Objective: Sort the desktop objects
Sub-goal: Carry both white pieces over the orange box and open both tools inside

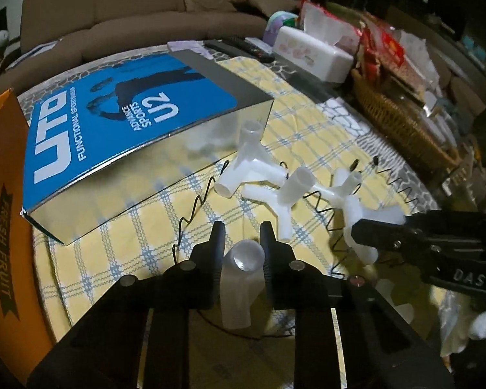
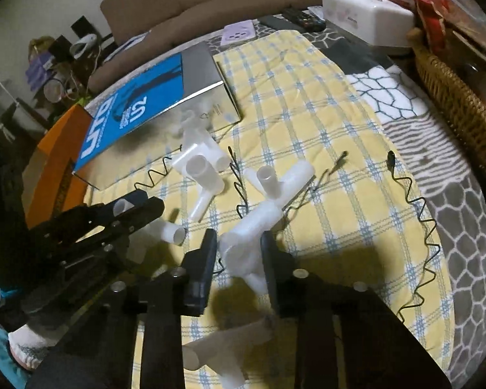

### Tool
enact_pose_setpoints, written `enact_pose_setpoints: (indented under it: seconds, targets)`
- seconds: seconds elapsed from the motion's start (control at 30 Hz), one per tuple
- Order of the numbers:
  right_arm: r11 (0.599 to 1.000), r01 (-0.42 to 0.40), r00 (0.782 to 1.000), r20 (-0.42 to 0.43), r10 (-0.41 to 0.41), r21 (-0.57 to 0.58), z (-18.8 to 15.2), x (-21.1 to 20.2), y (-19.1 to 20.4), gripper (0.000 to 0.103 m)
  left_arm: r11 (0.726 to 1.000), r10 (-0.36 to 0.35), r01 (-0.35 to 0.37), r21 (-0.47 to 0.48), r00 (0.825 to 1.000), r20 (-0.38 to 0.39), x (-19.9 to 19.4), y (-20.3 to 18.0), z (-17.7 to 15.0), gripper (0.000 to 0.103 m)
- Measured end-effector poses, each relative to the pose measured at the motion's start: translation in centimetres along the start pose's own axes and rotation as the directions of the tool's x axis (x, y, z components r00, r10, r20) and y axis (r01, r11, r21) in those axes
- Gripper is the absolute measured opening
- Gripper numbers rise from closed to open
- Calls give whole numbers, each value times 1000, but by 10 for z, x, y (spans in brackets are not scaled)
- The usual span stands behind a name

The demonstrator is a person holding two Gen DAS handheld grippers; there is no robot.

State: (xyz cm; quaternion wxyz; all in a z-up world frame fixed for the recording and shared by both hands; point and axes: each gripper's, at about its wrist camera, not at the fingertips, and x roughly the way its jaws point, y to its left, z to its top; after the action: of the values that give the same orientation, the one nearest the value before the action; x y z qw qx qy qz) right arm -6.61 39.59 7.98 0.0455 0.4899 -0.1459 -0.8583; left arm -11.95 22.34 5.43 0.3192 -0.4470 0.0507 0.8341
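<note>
My left gripper [image 1: 241,236] is shut on a white plastic pipe connector [image 1: 241,278], held above the yellow checked cloth [image 1: 129,227]; it also shows in the right wrist view [image 2: 136,209]. My right gripper [image 2: 238,243] is shut on another white connector [image 2: 246,243], which also shows in the left wrist view [image 1: 363,223]. Several more white connectors [image 1: 252,168] lie on the cloth among black zigzag wire springs [image 2: 421,227]. One connector [image 2: 223,356] lies below my right gripper.
A silver box with a blue UTO lid [image 1: 113,123] lies at the left, next to an orange fruit carton [image 1: 0,210]. A tissue box [image 1: 311,52], remotes [image 1: 243,45] and a wicker basket [image 1: 398,120] stand at the back right. A sofa is behind the table.
</note>
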Motion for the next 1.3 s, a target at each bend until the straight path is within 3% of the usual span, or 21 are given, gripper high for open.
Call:
enact_pose_setpoints:
  seconds: [0.2, 0.4, 0.57, 0.77, 0.87, 1.0, 1.3]
  targets:
    - [999, -41, 998, 54, 39, 35, 6, -15, -2, 20, 997, -72, 73, -38, 997, 19, -29, 4, 9, 20]
    - [988, -144, 983, 123, 138, 48, 17, -38, 14, 20, 996, -57, 61, -58, 997, 60, -88, 19, 19, 20]
    - [971, -238, 959, 153, 237, -16, 26, -51, 62, 20, 992, -10, 24, -124, 993, 116, -149, 57, 11, 20]
    - [917, -388, 909, 127, 397, -92, 31, -49, 134, 20, 968, 76, -34, -250, 984, 159, -194, 121, -12, 20]
    - [887, -444, 887, 83, 455, -125, 29, -39, 171, 20, 948, 106, -55, -314, 983, 148, -197, 152, -26, 20]
    - [869, -466, 879, 28, 476, -164, 25, -22, 210, 20, 930, 125, -82, -359, 987, 99, -187, 180, -42, 20]
    - [869, -445, 896, -91, 435, -216, 12, 21, 253, 20, 923, 132, -125, -365, 991, -5, -166, 204, -64, 20]
